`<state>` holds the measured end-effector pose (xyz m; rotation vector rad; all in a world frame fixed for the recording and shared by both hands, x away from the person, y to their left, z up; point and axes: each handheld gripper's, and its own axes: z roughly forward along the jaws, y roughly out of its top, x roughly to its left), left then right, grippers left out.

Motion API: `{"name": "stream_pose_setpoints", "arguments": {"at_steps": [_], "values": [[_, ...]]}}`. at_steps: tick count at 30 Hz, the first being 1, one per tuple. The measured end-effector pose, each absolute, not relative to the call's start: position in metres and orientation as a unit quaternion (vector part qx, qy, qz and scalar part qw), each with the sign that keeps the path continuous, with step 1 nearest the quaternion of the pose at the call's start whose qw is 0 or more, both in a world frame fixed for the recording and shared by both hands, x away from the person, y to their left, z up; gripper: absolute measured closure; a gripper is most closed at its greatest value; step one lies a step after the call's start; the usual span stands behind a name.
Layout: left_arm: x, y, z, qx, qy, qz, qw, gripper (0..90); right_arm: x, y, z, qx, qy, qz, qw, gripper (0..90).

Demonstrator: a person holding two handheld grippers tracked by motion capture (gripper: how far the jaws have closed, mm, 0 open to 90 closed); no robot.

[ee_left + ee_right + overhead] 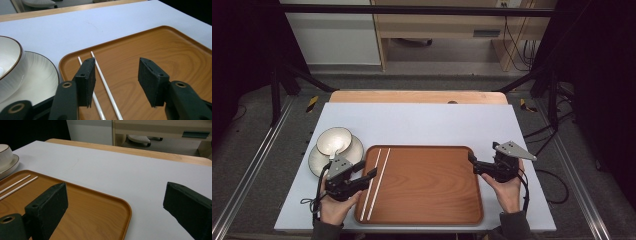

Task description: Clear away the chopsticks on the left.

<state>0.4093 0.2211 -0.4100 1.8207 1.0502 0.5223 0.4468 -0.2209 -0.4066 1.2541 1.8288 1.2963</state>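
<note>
Chopsticks (pixel 378 182) on tray (pixel 432 200), bowl (pixel 334 140) on plate (pixel 354 151) beside

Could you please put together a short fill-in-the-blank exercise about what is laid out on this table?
1. The two white chopsticks lie inside the wooden ____.
2. The bowl sits on a ____.
3. The jaws of the left gripper and the right gripper are both ____.
4. The chopsticks lie near the tray's ____ edge in the high view.

Missing words: tray; plate; open; left
</note>
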Motion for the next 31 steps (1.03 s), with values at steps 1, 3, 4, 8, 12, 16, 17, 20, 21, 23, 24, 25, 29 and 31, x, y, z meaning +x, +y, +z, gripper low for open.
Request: {"name": "stream_pose_setpoints", "arguments": {"at_steps": [1, 3, 4, 8, 12, 16, 17, 20, 21, 23, 24, 25, 29, 31], "values": [[0.410, 0.224, -0.410, 0.741, 0.428, 0.212, 0.472, 46.1, 0.447, -0.222, -0.407, 0.466, 0.684, 0.485, 0.283, 6.1], [0.410, 0.230, -0.412, 0.740, 0.427, 0.209, 0.475, 43.6, 0.447, -0.222, -0.407, 0.467, 0.683, 0.484, 0.284, 6.1], [0.411, 0.233, -0.412, 0.740, 0.427, 0.209, 0.475, 42.3, 0.447, -0.222, -0.407, 0.467, 0.683, 0.484, 0.284, 6.0], [0.409, 0.242, -0.413, 0.745, 0.421, 0.217, 0.469, 37.6, 0.447, -0.222, -0.407, 0.469, 0.682, 0.484, 0.284, 6.0], [0.405, 0.251, -0.418, 0.748, 0.414, 0.224, 0.469, 33.7, 0.447, -0.224, -0.407, 0.471, 0.682, 0.483, 0.284, 6.0], [0.403, 0.257, -0.423, 0.751, 0.411, 0.226, 0.465, 29.8, 0.447, -0.223, -0.407, 0.472, 0.682, 0.482, 0.283, 6.0], [0.403, 0.259, -0.424, 0.755, 0.407, 0.227, 0.461, 28.7, 0.447, -0.223, -0.408, 0.471, 0.683, 0.481, 0.283, 6.0], [0.400, 0.264, -0.428, 0.755, 0.407, 0.226, 0.461, 25.6, 0.448, -0.224, -0.408, 0.471, 0.683, 0.481, 0.283, 6.0], [0.399, 0.266, -0.429, 0.753, 0.408, 0.226, 0.463, 25.0, 0.448, -0.224, -0.409, 0.473, 0.683, 0.479, 0.282, 6.0], [0.399, 0.270, -0.431, 0.752, 0.410, 0.225, 0.465, 23.6, 0.448, -0.224, -0.409, 0.474, 0.683, 0.479, 0.282, 5.9], [0.399, 0.272, -0.432, 0.750, 0.412, 0.226, 0.465, 22.9, 0.448, -0.224, -0.409, 0.474, 0.683, 0.479, 0.282, 5.9], [0.399, 0.273, -0.434, 0.750, 0.413, 0.225, 0.464, 22.2, 0.448, -0.225, -0.410, 0.472, 0.684, 0.478, 0.284, 5.9], [0.400, 0.279, -0.437, 0.746, 0.421, 0.218, 0.468, 19.9, 0.449, -0.226, -0.411, 0.477, 0.684, 0.475, 0.282, 5.7], [0.400, 0.281, -0.438, 0.743, 0.423, 0.219, 0.470, 18.6, 0.449, -0.226, -0.412, 0.476, 0.685, 0.475, 0.282, 5.7]]}}
